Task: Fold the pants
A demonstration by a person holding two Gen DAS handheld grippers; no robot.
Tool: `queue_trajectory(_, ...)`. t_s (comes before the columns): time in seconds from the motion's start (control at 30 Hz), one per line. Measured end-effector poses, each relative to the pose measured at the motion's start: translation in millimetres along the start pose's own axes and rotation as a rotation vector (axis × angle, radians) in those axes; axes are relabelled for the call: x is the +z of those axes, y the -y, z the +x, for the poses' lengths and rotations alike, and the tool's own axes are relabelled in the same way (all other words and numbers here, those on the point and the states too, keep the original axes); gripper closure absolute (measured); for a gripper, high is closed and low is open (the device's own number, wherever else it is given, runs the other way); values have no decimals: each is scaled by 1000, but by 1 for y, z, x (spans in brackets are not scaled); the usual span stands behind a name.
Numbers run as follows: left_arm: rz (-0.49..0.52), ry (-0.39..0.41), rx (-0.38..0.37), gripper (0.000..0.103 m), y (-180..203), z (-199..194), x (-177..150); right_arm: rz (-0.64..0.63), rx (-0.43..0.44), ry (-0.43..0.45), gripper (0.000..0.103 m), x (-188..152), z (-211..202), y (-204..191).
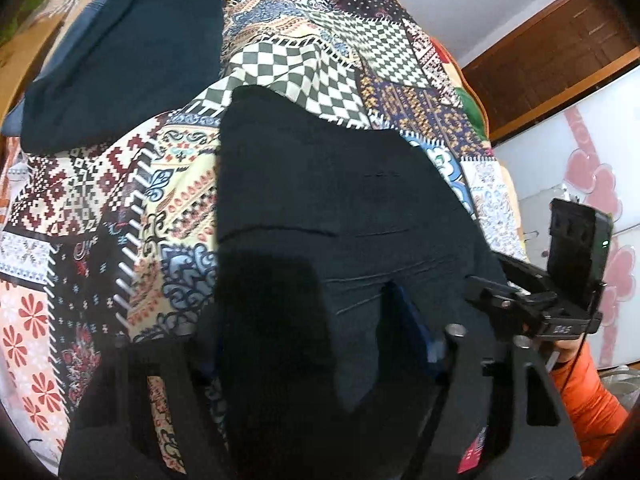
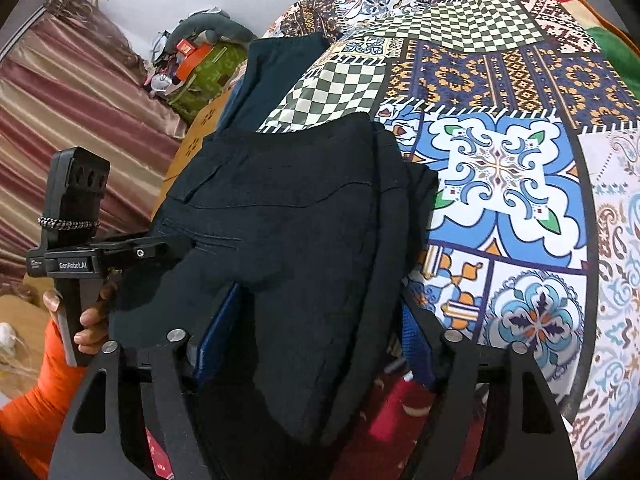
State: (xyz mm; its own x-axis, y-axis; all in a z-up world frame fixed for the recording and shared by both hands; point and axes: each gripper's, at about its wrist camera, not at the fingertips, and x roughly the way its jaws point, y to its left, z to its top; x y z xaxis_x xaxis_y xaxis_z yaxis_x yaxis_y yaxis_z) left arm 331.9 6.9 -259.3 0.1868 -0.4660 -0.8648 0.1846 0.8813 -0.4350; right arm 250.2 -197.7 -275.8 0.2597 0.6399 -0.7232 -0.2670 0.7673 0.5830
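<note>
The black pants [image 2: 288, 216] are laid folded on the patchwork bedspread [image 2: 500, 168], their near edge clamped in both the left gripper [image 1: 320, 340] and right gripper [image 2: 316, 320] (pads largely hidden by cloth). A teal garment [image 1: 132, 48] lies farther left.

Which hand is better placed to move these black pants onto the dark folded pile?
Probably left. Both grippers hold the black pants, but the dark folded pile lies off toward the left gripper; the right gripper sits farther from it.
</note>
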Motion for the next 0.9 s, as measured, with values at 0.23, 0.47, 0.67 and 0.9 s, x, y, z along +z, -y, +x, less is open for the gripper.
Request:
queue_trajectory(0.23,-49,47,-11,65,-7,-11,1,-76,-47,13,77,7,-8,-17)
queue_trajectory(0.47,53,159,49,78,14,-48,1,-157,-56,73,81,25,-20,-44)
queue_trajectory(0.67,123,307,109,79,21,-101,10,-230,-50,152,82,62,-25,-75)
queue_trajectory(0.9,129,458,162,79,1,-156,50,-310,-32,262,82,119,-18,-116)
